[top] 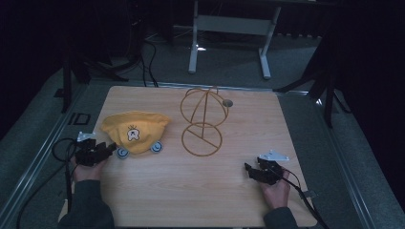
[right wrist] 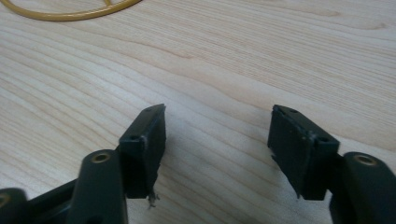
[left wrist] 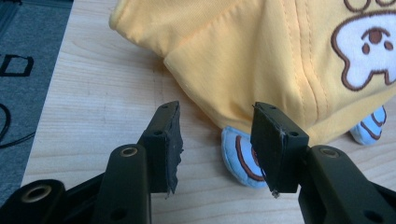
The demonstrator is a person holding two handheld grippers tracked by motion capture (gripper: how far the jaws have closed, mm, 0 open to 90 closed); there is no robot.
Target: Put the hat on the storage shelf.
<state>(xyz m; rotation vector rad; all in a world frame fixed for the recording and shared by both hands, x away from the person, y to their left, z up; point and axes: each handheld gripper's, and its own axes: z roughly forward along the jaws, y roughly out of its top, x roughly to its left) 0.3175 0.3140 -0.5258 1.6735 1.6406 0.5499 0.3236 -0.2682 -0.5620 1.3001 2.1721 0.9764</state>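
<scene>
A yellow cap [top: 135, 129] with a white cartoon patch and two blue ear-like tabs lies flat on the left of the wooden table [top: 200, 191]. In the left gripper view the cap [left wrist: 261, 60] spreads just beyond my jaws, one blue tab [left wrist: 236, 156] close to the right one. My left gripper [top: 111, 149] is open, just left of the cap, with nothing between its jaws. A gold wire hat stand [top: 203, 119] rises at the table's middle; its base ring [right wrist: 70, 11] curves across the right gripper view's top. My right gripper [top: 248, 168] is open over bare wood, low on the right.
A round hole [top: 228, 102] sits in the table near the stand's far side. Beyond the far edge stand white table legs [top: 193, 47] on a dark floor. Black cables [top: 57, 152] trail off the left side. A metal rail frames the table.
</scene>
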